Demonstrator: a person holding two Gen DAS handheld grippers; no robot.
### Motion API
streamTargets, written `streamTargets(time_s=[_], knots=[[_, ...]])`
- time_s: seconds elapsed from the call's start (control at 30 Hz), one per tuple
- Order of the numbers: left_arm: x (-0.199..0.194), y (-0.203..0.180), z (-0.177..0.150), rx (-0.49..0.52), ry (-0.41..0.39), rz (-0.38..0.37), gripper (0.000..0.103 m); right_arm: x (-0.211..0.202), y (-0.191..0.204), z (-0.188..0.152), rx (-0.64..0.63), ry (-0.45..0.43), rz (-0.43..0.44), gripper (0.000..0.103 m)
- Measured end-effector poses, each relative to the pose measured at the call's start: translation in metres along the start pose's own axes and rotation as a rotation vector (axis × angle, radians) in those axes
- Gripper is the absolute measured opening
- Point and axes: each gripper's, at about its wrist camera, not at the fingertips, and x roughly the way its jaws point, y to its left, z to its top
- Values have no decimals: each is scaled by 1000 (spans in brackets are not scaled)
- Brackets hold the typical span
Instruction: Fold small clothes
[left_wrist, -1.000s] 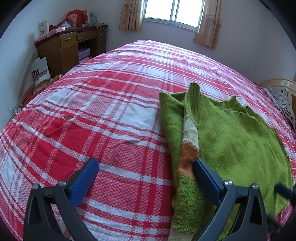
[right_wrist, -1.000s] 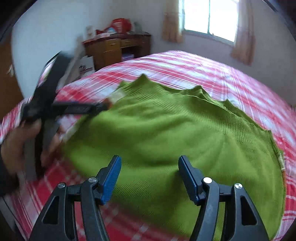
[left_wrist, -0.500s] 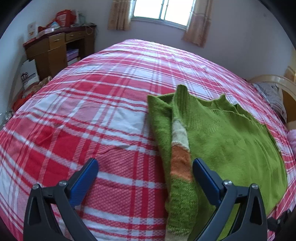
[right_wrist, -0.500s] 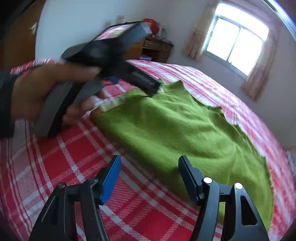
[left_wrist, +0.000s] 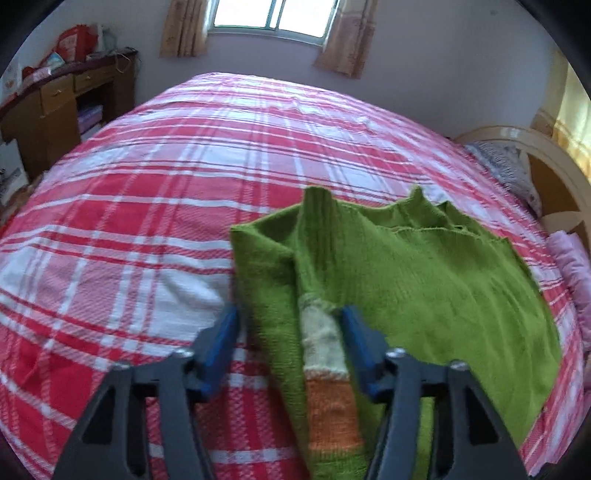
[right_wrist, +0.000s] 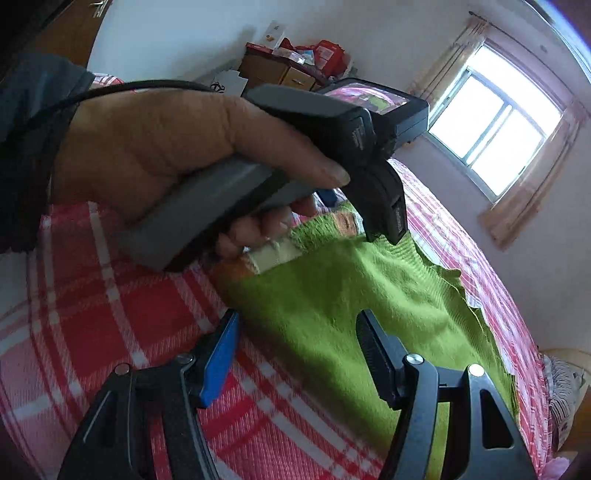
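We're mid-fold on the green sweater (left_wrist: 424, 291), which lies flat on the plaid bedspread (left_wrist: 147, 221), centre to right of the left wrist view. Going left to right in that view: the desk (left_wrist: 55, 107) in the upper left has open cubbies with what looks like stacked items inside, too small to identify; its top carries red bags and boxes. Then the bare plaid, then our left gripper (left_wrist: 288, 343) at bottom centre, jaws spread wide and straddling the folded-in sleeve (left_wrist: 325, 354), the strip with cream and orange bands, which lies along the sweater's left edge. Fingers aren't pinching anything; whether the pads touch the knit we can't tell. At far right sit a headboard and a pink bundle (left_wrist: 572, 266), well clear of the work. In the right wrist view, the hand (right_wrist: 147, 147) holding the left tool fills the upper left, with the sweater in the centre. Our right gripper (right_wrist: 295, 350) at bottom centre is also spread, left finger over plaid, right finger over the green near edge, holding nothing. Our read: one sleeve is already in, body not yet folded. Next move likely needs both grippers to drop and close on an edge, left on the sleeve side and right on the near hem, then lift together so the knit doesn't drag or unfold the sleeve. It's loose knit, so it will likely sag.
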Motion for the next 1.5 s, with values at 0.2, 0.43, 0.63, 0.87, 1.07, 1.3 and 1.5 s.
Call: streamTargets(time_s=[0.2, 0.43, 0.63, 0.87, 1.07, 1.3, 1.5], knots=[[0, 7, 2, -48, -3, -71, 43, 8, -6, 2, 17, 7, 11, 65], [1, 20, 4, -138, -8, -132, 46, 10, 11, 11, -43, 0, -57, 65], [5, 24, 4, -157, 0, -191, 27, 12, 22, 14, -74, -4, -53, 49], [3, 31, 4, -202, -2, -231, 15, 14, 37, 14, -132, -11, -28, 8], [-7, 32, 9, -260, 14, -261, 13, -3, 16, 6, -5, -75, 41, 7], [-24, 17, 21, -278, 6, -304, 13, -27, -22, -9, 190, -173, 111, 7], [-38, -12, 37, -235, -12, -291, 13, -40, -53, -30, 307, -200, 142, 6]])
